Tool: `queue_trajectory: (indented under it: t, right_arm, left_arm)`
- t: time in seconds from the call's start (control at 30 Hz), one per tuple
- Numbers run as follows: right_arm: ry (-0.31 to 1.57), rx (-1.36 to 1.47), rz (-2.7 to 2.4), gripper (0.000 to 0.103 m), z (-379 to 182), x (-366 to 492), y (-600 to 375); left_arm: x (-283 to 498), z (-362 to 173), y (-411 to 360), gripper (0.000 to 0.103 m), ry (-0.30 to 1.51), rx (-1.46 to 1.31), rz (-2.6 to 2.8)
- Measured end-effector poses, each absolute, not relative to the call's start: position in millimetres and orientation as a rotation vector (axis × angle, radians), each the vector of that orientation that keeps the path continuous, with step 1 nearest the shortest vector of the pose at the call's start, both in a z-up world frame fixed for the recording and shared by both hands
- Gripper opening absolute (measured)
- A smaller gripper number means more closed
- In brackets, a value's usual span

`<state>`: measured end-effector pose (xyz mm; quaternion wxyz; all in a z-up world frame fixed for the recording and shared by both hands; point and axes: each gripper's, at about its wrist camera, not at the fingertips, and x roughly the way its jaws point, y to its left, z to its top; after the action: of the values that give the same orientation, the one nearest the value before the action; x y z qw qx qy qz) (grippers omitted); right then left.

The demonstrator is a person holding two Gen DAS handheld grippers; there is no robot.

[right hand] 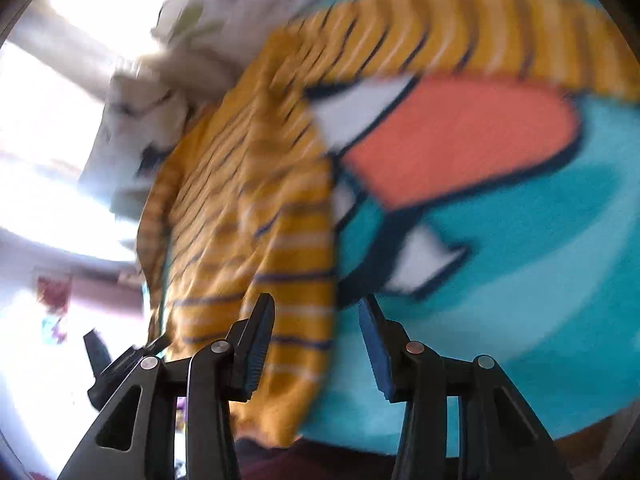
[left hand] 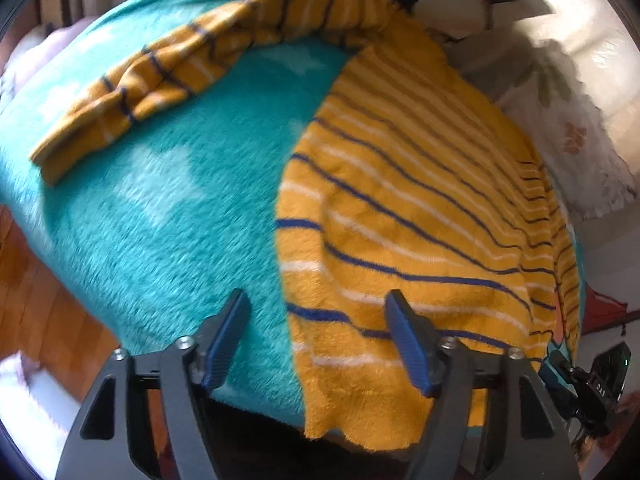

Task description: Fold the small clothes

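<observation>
Mustard striped shirt (left hand: 420, 208) lies on a teal blanket (left hand: 160, 220); its hem sits between both the left fingers (left hand: 404, 344) and right fingers (right hand: 256, 348), all spread apart, gripping nothing.

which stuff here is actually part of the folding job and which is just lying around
Part of the job:
- mustard-yellow knit top with navy and white stripes, spread out, one sleeve stretched to the side
- left gripper, open over the top's hem
- right gripper, open

Just lying about:
- fluffy teal blanket with pale stars under the top
- white floral bedding beyond it
- wooden floor
</observation>
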<state>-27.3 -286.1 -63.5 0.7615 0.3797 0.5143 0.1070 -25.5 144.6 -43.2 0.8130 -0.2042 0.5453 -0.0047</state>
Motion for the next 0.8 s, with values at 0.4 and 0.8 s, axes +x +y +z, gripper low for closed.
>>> queue_trajectory:
  t: [0.4, 0.8]
  right_arm:
    - [1.143, 0.816, 0.379, 0.054, -75.1, -3.6, -235.7]
    - [1.188, 0.678, 0.358, 0.013, -73.7, 7.6, -202.5]
  left_arm:
    - [-22.8, -51.2, 135.1, 0.084, 1.119, -0.580, -0.263]
    - [-15.2, -52.8, 123.8, 0.008, 1.217, -0.501, -0.146]
